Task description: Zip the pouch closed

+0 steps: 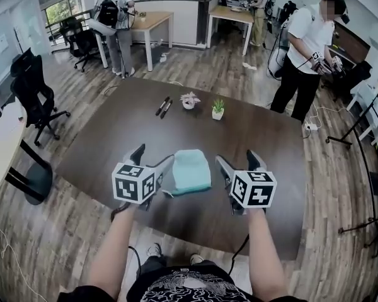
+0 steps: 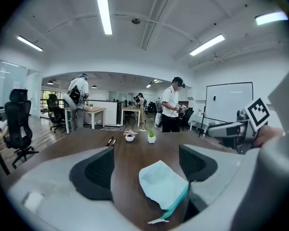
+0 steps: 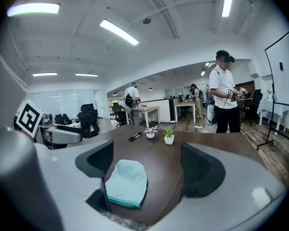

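A pale teal pouch [image 1: 188,172] lies flat on a dark table [image 1: 113,131], near its front edge. It sits between the two grippers and neither touches it. Its zip [image 2: 180,200] runs along the edge nearest the person. A small pull tab [image 2: 159,220] sticks out at the end by the left gripper [image 1: 152,159]. How far the zip is drawn cannot be made out.

The step in hand looks like taking hold. It would go best if the left gripper nipped the tab alone, with no cloth caught. The right gripper [image 1: 238,162] would then pin the pouch so the zip line stays taut, and the pull would run straight along that line.

Both forearms reach forward, holding the grippers low, level and side by side, pointing away from the person. The left gripper's jaws stand wide apart and empty, with the pouch toward its right jaw. The right gripper's jaws are likewise spread and empty, with the pouch just beside its left jaw.
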`<state>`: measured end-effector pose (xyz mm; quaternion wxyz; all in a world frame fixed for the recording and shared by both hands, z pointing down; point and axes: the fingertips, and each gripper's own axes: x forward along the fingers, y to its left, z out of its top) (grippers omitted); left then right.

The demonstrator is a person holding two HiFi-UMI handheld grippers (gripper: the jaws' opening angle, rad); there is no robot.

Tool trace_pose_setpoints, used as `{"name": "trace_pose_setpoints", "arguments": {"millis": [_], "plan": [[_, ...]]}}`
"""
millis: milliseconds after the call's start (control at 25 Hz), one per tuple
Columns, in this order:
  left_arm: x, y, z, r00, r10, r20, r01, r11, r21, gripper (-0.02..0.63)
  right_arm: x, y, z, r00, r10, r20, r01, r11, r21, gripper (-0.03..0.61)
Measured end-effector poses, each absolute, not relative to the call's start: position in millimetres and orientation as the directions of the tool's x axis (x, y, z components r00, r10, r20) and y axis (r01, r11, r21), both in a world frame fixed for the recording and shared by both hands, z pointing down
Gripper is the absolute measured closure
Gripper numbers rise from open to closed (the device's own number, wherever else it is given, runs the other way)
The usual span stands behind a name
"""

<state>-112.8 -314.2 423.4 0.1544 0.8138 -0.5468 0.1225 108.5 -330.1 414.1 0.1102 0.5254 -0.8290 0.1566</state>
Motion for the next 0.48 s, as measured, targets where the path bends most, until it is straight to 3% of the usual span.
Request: {"name": "trace_pose_setpoints", "arguments": {"millis": [480], "plan": [[-129, -340, 439, 0.569, -0.721, 0.395, -0.812, -0.570, 0.128, 0.189, 68, -313, 419, -0.264, -0.904, 0.337, -0.961, 0.216, -0.174, 0.153]]}}
